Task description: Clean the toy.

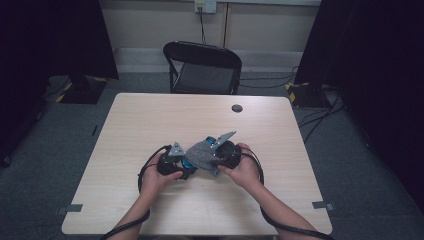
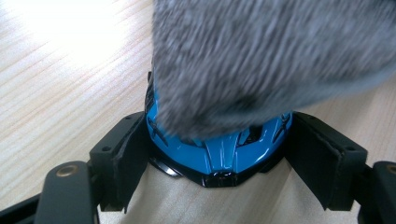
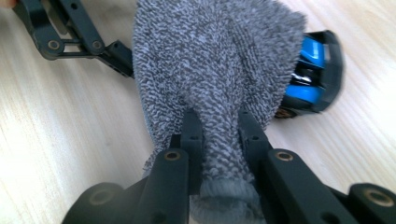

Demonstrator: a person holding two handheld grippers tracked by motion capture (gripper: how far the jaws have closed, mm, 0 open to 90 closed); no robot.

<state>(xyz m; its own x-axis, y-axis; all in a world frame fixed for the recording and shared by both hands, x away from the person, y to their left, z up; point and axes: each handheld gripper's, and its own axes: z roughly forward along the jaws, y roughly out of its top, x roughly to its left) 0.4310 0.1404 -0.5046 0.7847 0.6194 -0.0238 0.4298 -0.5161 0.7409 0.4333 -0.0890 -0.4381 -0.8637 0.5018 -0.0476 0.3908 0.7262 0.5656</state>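
Note:
A blue and black toy car (image 2: 219, 151) stands on the light wooden table (image 1: 150, 120), and my left gripper (image 2: 217, 154) is shut on its two sides. A grey terry cloth (image 3: 219, 70) lies draped over most of the car, leaving one blue end (image 3: 310, 74) showing. My right gripper (image 3: 219, 135) is shut on a bunched fold of that cloth. In the high view the left gripper (image 1: 186, 165) and the right gripper (image 1: 216, 161) meet at the cloth (image 1: 202, 154) near the table's middle front.
A small dark round disc (image 1: 237, 108) lies on the far side of the table. A black folding chair (image 1: 205, 67) stands behind it. Cables trail from both grippers over the near edge, and black stands flank the room.

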